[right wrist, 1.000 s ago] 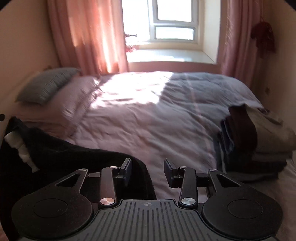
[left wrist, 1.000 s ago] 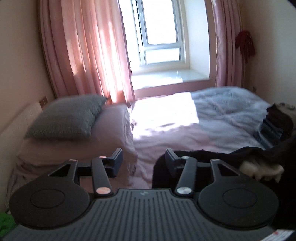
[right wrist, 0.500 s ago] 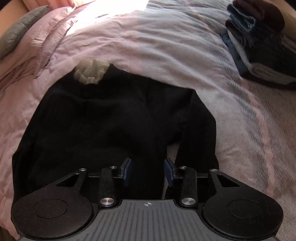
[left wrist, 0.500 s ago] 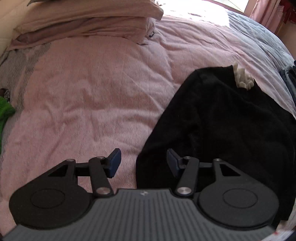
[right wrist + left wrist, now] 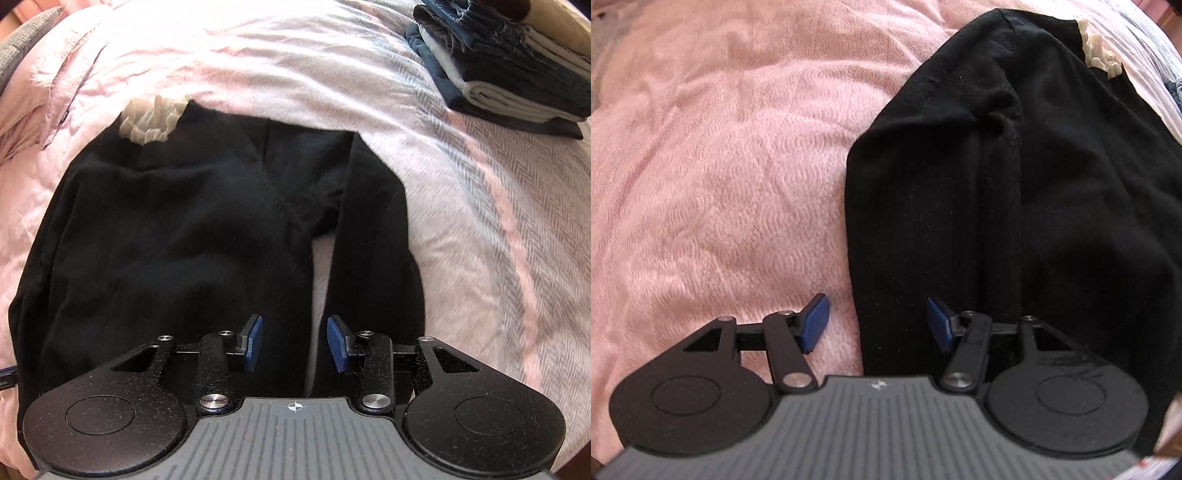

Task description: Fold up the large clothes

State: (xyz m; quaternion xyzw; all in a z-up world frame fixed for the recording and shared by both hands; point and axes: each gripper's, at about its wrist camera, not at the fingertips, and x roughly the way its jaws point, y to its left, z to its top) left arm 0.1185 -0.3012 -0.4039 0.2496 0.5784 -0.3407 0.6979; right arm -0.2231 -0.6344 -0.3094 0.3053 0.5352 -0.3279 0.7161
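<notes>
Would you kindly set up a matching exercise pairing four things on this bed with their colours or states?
Things:
1. garment
2. frilly collar
3. bedspread
4. pile of clothes

Descriptions:
A. pink, textured
B. folded and stacked, at the far right of the bed
C. black, spread flat
D. cream, ruffled

Pairs: 1-C, 2-D, 3-A, 4-B

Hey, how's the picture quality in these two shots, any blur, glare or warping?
Left wrist view: black garment reads as near-featureless dark; fisheye bends the pink bedspread. Right wrist view: sunlight washes out the bedspread's far edge; the folded stack curves toward the corner.
</notes>
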